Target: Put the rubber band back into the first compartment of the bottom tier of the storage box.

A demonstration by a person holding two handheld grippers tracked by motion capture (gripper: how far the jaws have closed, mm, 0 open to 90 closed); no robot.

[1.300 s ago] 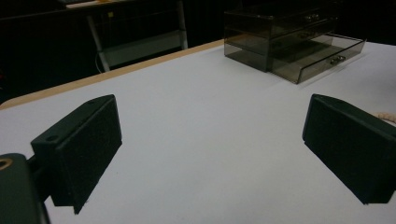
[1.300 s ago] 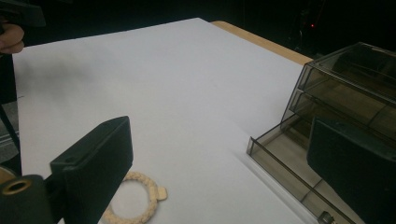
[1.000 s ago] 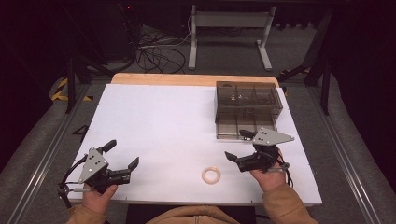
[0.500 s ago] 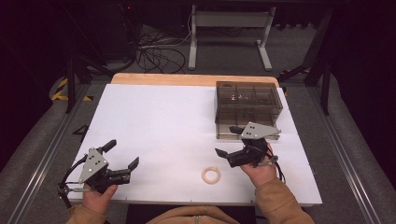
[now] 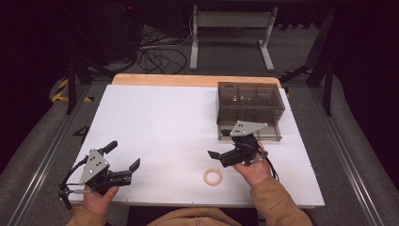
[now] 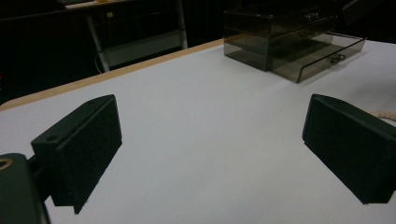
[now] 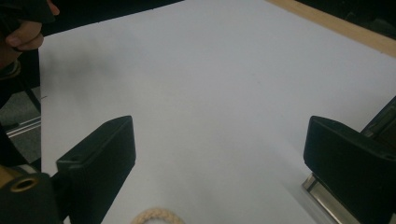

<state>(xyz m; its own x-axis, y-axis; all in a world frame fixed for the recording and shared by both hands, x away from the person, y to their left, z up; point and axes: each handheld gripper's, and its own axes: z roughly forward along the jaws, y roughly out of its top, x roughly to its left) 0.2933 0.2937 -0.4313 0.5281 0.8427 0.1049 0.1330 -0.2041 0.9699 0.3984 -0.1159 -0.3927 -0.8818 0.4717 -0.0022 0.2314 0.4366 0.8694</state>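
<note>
**Right gripper swinging in on the rope ring**

Table [image 5: 155, 122]: white top, wood strip along the 12 o'clock edge, mostly bare. Room around it is dark; cable tangle and a grey metal stand on the floor beyond the far edge.

Smoked-plastic drawer box [image 5: 250, 101] sits at about 2 o'clock on the table, lower drawer [image 5: 263, 133] pulled out toward the person.

Change over the last second: right gripper [image 5: 225, 156] moved from the 4 o'clock edge toward centre, leaving the drawer front and closing on the ring. Jaws spread wide, holding nothing. Left gripper [image 5: 123, 162] hasn't shifted, parked at 7 o'clock, jaws also spread and empty.

Rope ring [image 5: 214, 177]: small beige loop, flat on the table near 5 o'clock, just toward the person from the right gripper's jaws, not touching. In the right gripper view it peeks in at the bottom edge [image 7: 156, 216], between the pads but below them.

Read: pickup approach on the ring, likely headed for the open drawer. Still needs to drop and centre before closing.
</note>
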